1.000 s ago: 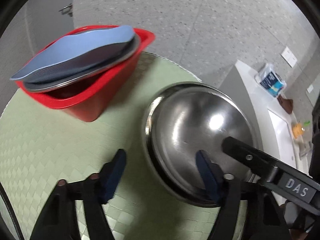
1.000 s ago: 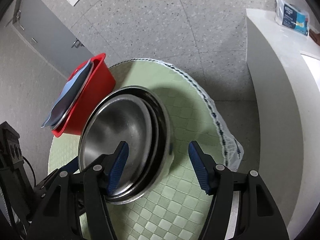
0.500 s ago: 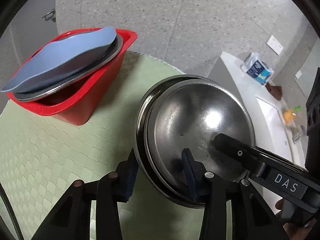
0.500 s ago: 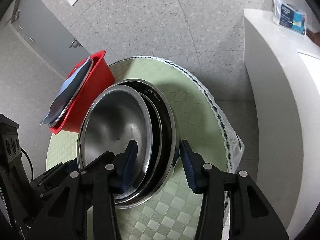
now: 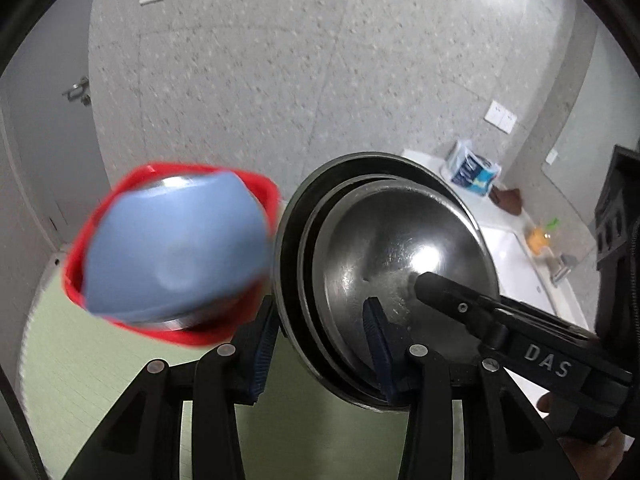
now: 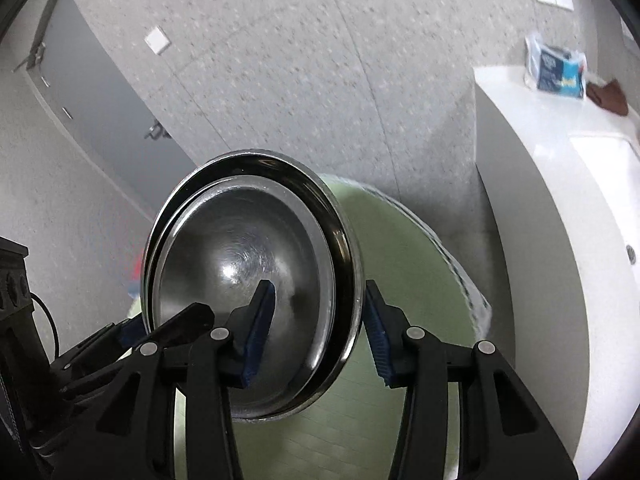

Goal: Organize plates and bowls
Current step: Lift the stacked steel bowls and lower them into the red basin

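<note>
- Left gripper (image 5: 320,344), fingers narrow, clamps the near rim of the nested steel bowls (image 5: 392,272) at frame centre.
- Right gripper (image 6: 316,332) clamps their opposite rim.
- Red basin (image 5: 264,192) sits centre-left on the green surface (image 5: 100,360).

Speckled grey floor (image 6: 320,80) is spreading everywhere. A white counter (image 6: 540,208) is curving along the right, carrying a blue-and-white packet (image 6: 556,66). A grey door (image 6: 80,80) is standing at left, light glaring off the counter.
</note>
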`<state>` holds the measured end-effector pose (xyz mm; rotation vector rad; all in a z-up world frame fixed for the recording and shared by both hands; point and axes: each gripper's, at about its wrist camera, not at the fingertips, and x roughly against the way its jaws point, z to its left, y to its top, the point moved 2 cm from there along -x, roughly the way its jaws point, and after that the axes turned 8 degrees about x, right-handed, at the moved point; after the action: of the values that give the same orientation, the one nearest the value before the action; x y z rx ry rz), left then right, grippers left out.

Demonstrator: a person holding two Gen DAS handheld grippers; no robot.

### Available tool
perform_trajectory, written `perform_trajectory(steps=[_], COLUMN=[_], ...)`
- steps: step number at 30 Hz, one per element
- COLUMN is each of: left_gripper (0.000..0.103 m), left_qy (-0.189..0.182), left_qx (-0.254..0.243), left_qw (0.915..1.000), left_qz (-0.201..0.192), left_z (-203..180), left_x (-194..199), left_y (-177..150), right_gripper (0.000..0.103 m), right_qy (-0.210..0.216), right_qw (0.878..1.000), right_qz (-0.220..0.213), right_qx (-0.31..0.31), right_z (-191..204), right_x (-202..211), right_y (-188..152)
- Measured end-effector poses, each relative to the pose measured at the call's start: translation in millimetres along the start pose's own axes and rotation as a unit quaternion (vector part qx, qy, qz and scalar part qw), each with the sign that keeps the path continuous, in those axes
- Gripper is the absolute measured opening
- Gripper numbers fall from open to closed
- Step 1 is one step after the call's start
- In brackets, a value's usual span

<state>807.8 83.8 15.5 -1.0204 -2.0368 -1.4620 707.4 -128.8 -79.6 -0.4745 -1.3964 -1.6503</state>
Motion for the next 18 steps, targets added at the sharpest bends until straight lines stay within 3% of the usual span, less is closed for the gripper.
perform_trajectory(steps=[7,12,18], left_gripper=[0.039,0.037,0.037], left_qy=[0.009,0.023,0.041], left_qx=[0.017,0.038,0.048], left_qw=[0.9998,0.999,0.9971], left_qz=[-0.01,0.009,0.043], left_z=[58.0,106.4,141.0], left_x=[26.8,18.0,-4.0], left_y=[36.2,53.7,59.9], right_gripper=[0.045,0.045,0.045], right_qy=[0.012,0.035,0.03], right_qw=[1.0,0.999,0.997], right_qz=[-0.011,0.022,0.068], right_qx=[0.025,0.025,0.035], right_z=[64.5,93.0,112.5], right_x=[-22.0,-68.3,-117.4], right_y=[44.2,62.8,59.8])
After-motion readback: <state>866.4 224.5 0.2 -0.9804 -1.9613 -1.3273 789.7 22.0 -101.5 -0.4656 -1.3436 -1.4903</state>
